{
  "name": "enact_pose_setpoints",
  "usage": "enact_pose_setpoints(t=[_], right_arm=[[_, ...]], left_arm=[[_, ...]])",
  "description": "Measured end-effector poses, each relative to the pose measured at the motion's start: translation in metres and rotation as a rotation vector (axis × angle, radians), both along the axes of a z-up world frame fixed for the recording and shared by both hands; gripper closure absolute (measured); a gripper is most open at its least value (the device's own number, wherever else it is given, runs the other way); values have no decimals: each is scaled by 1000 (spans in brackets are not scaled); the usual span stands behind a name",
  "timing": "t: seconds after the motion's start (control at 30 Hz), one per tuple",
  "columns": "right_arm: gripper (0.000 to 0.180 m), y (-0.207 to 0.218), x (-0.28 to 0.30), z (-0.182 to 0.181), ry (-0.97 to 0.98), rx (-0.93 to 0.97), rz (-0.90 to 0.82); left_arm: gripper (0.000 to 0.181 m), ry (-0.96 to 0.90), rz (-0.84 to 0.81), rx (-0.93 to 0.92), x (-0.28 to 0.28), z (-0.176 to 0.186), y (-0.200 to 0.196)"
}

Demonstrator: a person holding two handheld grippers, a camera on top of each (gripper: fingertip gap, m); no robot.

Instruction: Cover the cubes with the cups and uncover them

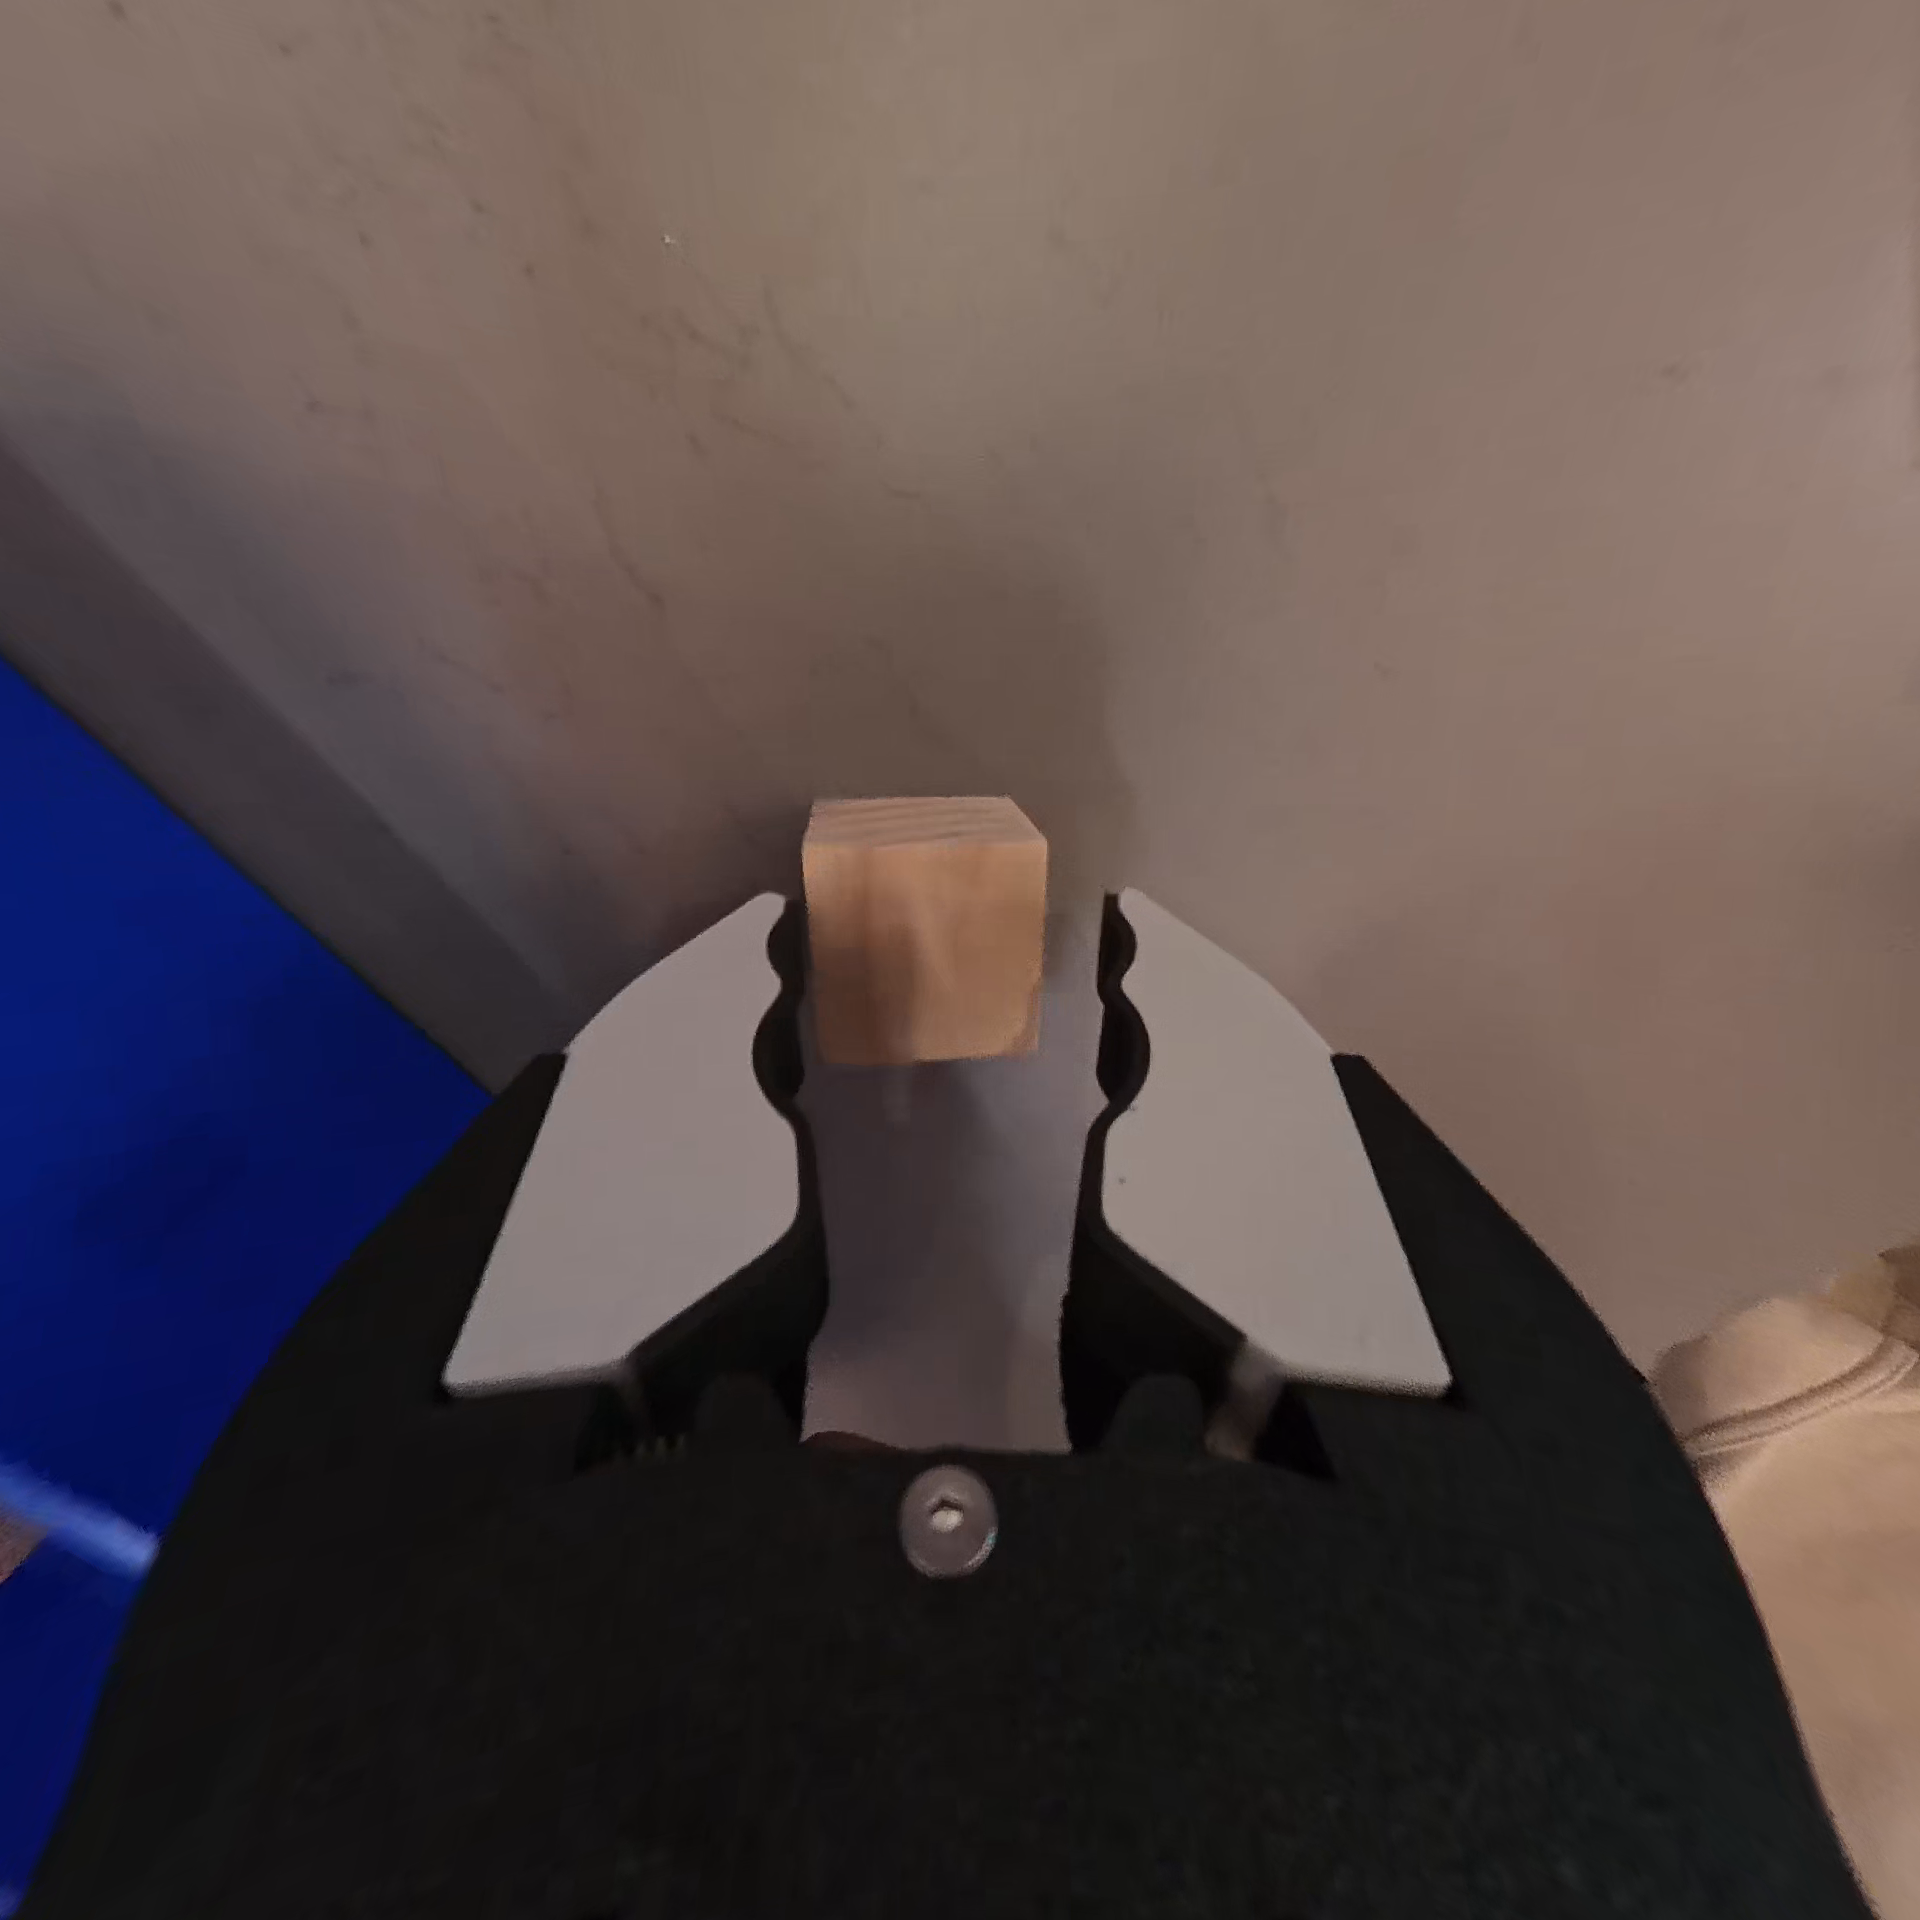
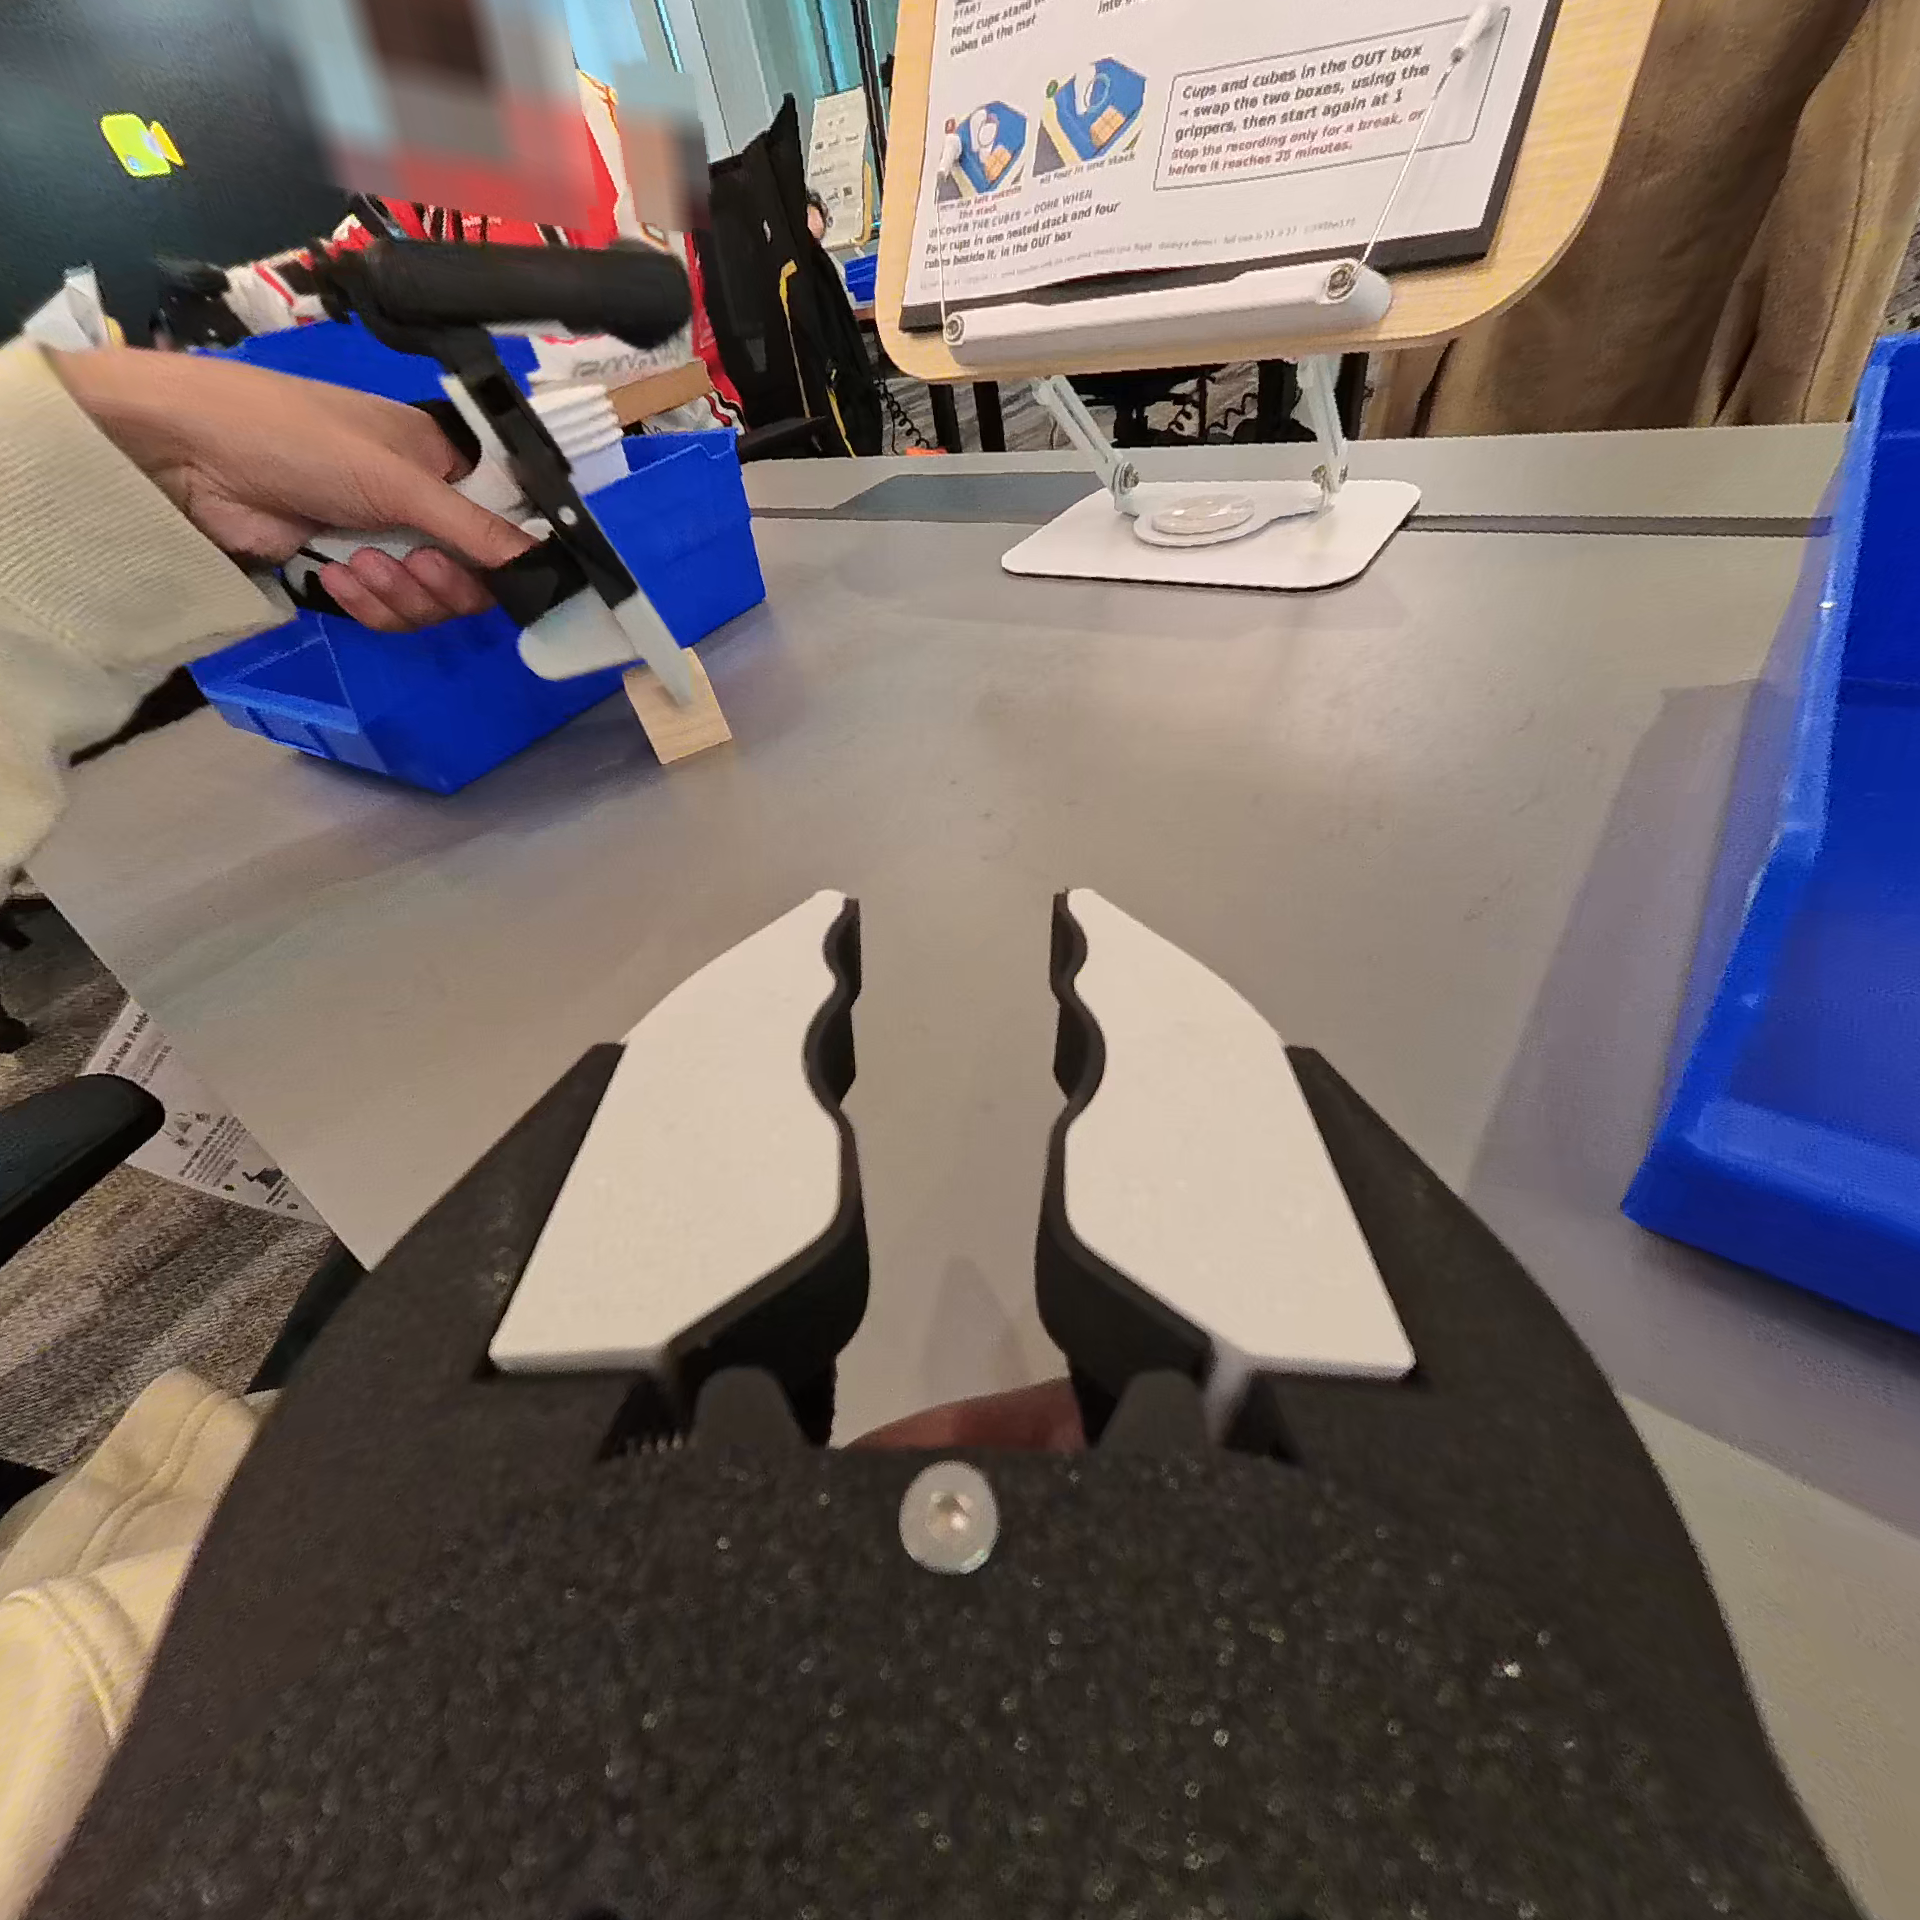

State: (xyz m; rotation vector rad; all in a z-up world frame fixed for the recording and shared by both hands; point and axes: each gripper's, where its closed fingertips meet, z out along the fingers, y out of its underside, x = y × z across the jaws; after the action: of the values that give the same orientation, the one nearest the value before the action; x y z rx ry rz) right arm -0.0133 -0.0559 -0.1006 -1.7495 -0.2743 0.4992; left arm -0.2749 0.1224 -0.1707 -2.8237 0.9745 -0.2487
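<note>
My left gripper (image 1: 943,925) points down at the tabletop (image 1: 1143,416) with one wooden cube (image 1: 925,935) between its fingers. The cube sits hard against the left finger (image 1: 665,1122), while a clear gap shows between it and the right finger, so the jaws stand narrowly parted and I cannot confirm a firm clamp. From the right wrist view the same cube (image 2: 688,707) rests on the tabletop with a corner slightly raised, the gripper tips at its top; I judge it is being set down or released just beside the blue bin (image 2: 447,707), in the place where a cup would go over it. White ribbed cups (image 2: 582,436) stand nested in that bin, behind the left gripper, not yet in use. My right gripper (image 2: 956,935) hovers over bare tabletop, holding nothing, jaws moderately parted, apparently waiting its turn; a second blue bin (image 2: 1818,935) lies to its right. The cube is pale softwood with visible grain and square edges, light and unlikely to slip on the matte grey surface. The fingers are smooth white plates with black wavy inner pads, mounted on a rough black body. A document stand (image 2: 1216,530) with a printed sheet sits beyond the right gripper. No cube is covered in these views.
</note>
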Motion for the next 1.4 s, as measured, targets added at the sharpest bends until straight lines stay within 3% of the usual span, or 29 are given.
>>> enact_pose_setpoints(t=[0.07,0.17,0.23,0.3,0.47,0.63,0.83,0.87,1.0,1.07,1.2,1.3,1.4], right_arm=[[145,0,1,0,5,-2,1],[145,1,2,-1,2,-4,-3],[145,1,1,-3,2,-8,-1],[145,1,-2,-4,-4,-13,7],[145,0,-10,-4,-33,-5,19],[145,3,-11,-12,-71,-15,12],[145,4,-8,-12,-53,-26,12],[145,4,-7,-12,-54,-25,11],[145,4,-7,-11,-50,-22,11],[145,4,-8,-12,-53,-26,13],[145,4,-8,-12,-56,-22,13],[145,3,-9,-12,-62,-21,14],[146,2,-9,-10,-65,-13,16]], left_arm=[[127,-34,5,78,-2,25,2],[131,-99,16,287,-26,91,-3],[133,-84,99,433,-68,128,-1],[135,-25,171,475,-117,139,0],[121,177,246,266,-201,72,21],[120,281,268,126,-234,25,44],[124,278,232,12,-237,-6,37],[135,307,219,32,-241,-7,38],[135,185,176,71,-225,27,32],[135,132,71,178,-205,69,28],[135,-57,-408,391,-99,150,-15],[135,-43,-701,432,-21,154,-41],[135,47,-850,363,30,121,-41]])
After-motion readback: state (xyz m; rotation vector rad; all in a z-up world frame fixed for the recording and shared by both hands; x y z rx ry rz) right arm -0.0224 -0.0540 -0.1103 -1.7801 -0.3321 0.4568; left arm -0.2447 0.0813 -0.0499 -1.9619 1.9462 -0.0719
